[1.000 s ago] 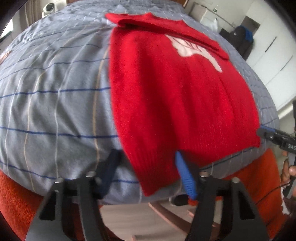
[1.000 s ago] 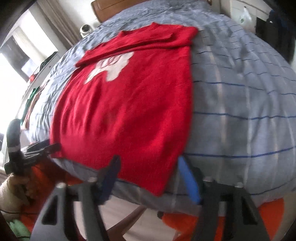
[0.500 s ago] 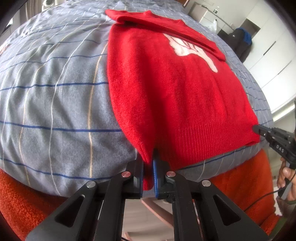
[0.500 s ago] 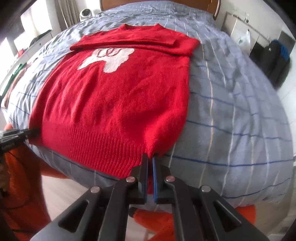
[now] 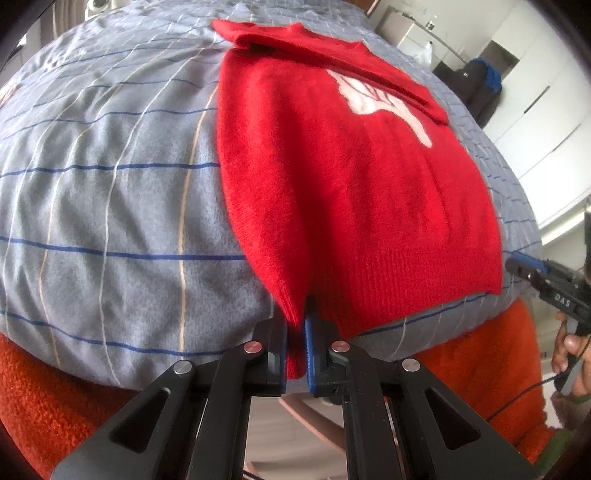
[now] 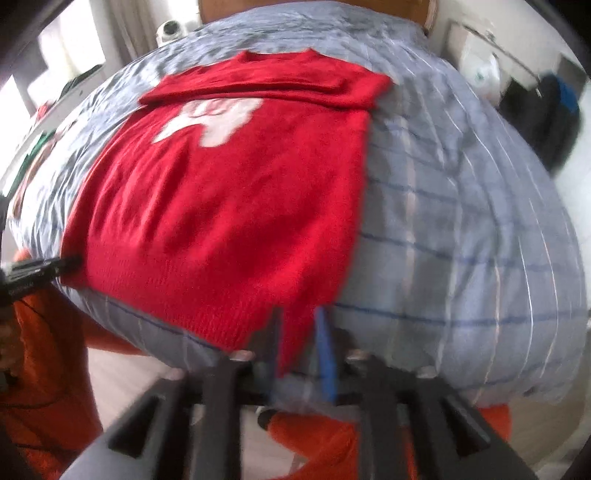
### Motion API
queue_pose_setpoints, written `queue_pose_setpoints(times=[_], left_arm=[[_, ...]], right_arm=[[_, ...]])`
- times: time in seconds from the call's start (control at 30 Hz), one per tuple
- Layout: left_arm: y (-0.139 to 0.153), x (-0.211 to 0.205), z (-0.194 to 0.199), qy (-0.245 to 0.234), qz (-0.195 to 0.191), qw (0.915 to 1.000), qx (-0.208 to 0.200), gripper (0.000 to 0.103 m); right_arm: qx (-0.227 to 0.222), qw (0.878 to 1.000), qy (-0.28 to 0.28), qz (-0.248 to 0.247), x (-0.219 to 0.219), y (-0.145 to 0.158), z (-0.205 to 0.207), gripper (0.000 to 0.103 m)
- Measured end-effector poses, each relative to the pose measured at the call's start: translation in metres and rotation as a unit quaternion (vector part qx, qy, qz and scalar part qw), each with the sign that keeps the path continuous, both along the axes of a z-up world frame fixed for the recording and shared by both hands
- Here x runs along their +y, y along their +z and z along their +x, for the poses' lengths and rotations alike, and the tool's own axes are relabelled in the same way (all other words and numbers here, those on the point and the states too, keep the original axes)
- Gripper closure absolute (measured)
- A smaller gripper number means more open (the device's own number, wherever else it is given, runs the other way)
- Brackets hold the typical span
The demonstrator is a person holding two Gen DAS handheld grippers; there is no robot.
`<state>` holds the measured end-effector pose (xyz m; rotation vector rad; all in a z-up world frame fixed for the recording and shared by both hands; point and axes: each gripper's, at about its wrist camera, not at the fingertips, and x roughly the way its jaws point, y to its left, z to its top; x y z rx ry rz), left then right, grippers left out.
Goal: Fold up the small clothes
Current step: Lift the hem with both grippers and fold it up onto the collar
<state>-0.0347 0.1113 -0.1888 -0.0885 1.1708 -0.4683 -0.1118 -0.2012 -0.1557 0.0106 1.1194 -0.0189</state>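
A red knit sweater (image 5: 343, 177) with a white motif lies flat on the bed, sleeves folded across its top; it also shows in the right wrist view (image 6: 236, 199). My left gripper (image 5: 295, 354) is shut on the sweater's hem corner at the bed's near edge. My right gripper (image 6: 295, 350) sits at the other hem corner; its jaws stand slightly apart with the red hem between them, and the frame is blurred. Each gripper shows at the edge of the other's view, the right one (image 5: 546, 280) and the left one (image 6: 33, 273).
The bed has a grey-blue quilt with a line grid (image 5: 110, 192). An orange blanket (image 5: 55, 398) hangs below the quilt's edge. White wardrobes (image 5: 546, 122) and a dark bag (image 5: 480, 85) stand to the right of the bed. A headboard (image 6: 314, 7) is at the far end.
Both grippers went from open around the hem corners to closed on them. Now the right gripper's jaws have parted a little and its view has blurred with motion.
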Motion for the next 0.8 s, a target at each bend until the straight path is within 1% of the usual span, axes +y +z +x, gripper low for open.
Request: queue_pose_setpoints(times=[0.03,0.07,0.13,0.2,0.23,0.27,0.3,0.33,0.4,0.53,0.7,0.73,0.77,0.8], left_arm=[[0.0,0.001,-0.001,0.002,-0.002,1.0,0.001,0.097],[-0.001,0.001,-0.001,0.003,-0.004,1.0,0.002,0.097],[-0.002,0.003,-0.001,0.004,-0.007,1.0,0.003,0.097],[-0.003,0.005,-0.002,0.002,-0.009,1.0,0.004,0.098],[-0.002,0.006,-0.002,0.002,-0.012,0.9999,0.004,0.098],[-0.001,0.008,-0.004,0.002,-0.015,0.9999,0.004,0.098],[0.002,0.009,-0.005,0.001,-0.016,0.9999,0.002,0.098],[0.005,0.012,-0.008,-0.001,-0.017,0.9998,-0.001,0.099],[0.01,0.016,-0.013,-0.005,-0.018,0.9998,-0.005,0.099],[0.018,0.025,-0.027,-0.012,-0.017,0.9998,-0.006,0.099],[0.026,0.028,-0.039,-0.023,-0.016,0.9996,-0.001,0.1],[0.031,0.032,-0.036,-0.016,-0.029,0.9994,0.005,0.1],[0.037,0.036,-0.031,-0.006,-0.045,0.9989,0.01,0.1],[0.045,0.041,-0.023,0.006,-0.067,0.9976,0.012,0.1]], right_arm=[[-0.002,1.0,-0.006,0.009,-0.006,0.0,-0.004,0.063],[-0.004,1.0,-0.012,0.027,-0.013,0.0,-0.008,0.061],[0.009,0.996,-0.022,0.088,-0.024,-0.007,-0.009,0.061],[0.027,0.991,-0.032,0.129,-0.029,-0.022,-0.006,0.061],[0.032,0.99,-0.036,0.133,-0.028,-0.029,-0.005,0.061],[0.034,0.989,-0.038,0.138,-0.028,-0.035,-0.004,0.064],[0.032,0.987,-0.032,0.153,-0.026,-0.038,-0.002,0.09],[0.034,0.986,-0.019,0.161,-0.024,-0.04,-0.002,0.098],[0.031,0.988,-0.015,0.15,-0.02,-0.037,-0.004,0.099],[0.035,0.995,0.012,0.097,-0.011,-0.022,-0.018,0.1],[0.036,0.995,0.02,0.088,-0.012,-0.007,-0.042,0.1],[0.034,0.995,0.017,0.094,-0.016,-0.004,-0.041,0.1],[0.024,0.994,0.01,0.11,-0.022,0.003,-0.04,0.1],[0.012,0.992,0.005,0.122,-0.029,0.01,-0.039,0.1]])
